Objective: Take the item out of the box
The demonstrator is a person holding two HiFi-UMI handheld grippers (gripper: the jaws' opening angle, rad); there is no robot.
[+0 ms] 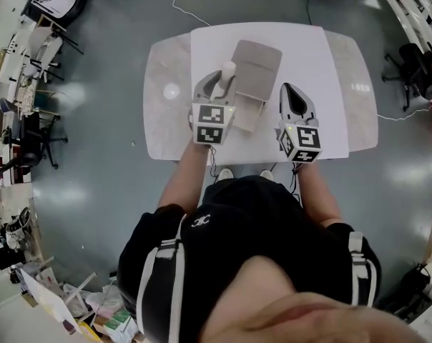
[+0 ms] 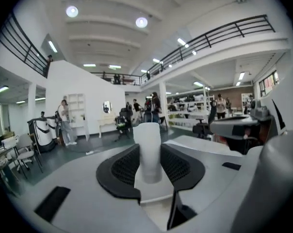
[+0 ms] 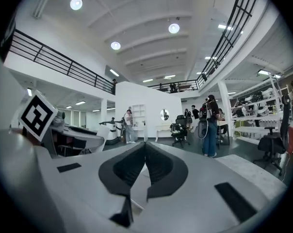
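We see the left gripper [image 1: 217, 77] with its fingers [image 2: 118, 165] clamped on the item [image 2: 148, 130], a plain white cylinder. It stands upright between the dark pads. Its top rises well past the fingertips and its lower end sits down between them. From the head view, the item [image 1: 229, 68] pokes out beyond the left fingertips, just to their right and ahead of them, beside the left edge of the box [image 1: 259, 63]. We cannot tell from above how high it sits over the bench [image 1: 166, 120].

The box lies open on a white sheet [image 1: 323, 63] that covers the middle of the bench. It sits between the two grippers, to the right of the left fingers and to the left of the right ones. Its lid is folded back on the side away from us.

The right gripper [image 1: 287, 88] has its fingers [image 3: 162, 165] brought together, the tips meeting in a thin line. It sits near the right edge of the box and apart from it. In the right gripper view, the left gripper's marker cube [image 3: 37, 115] shows off to the left of those closed fingers.
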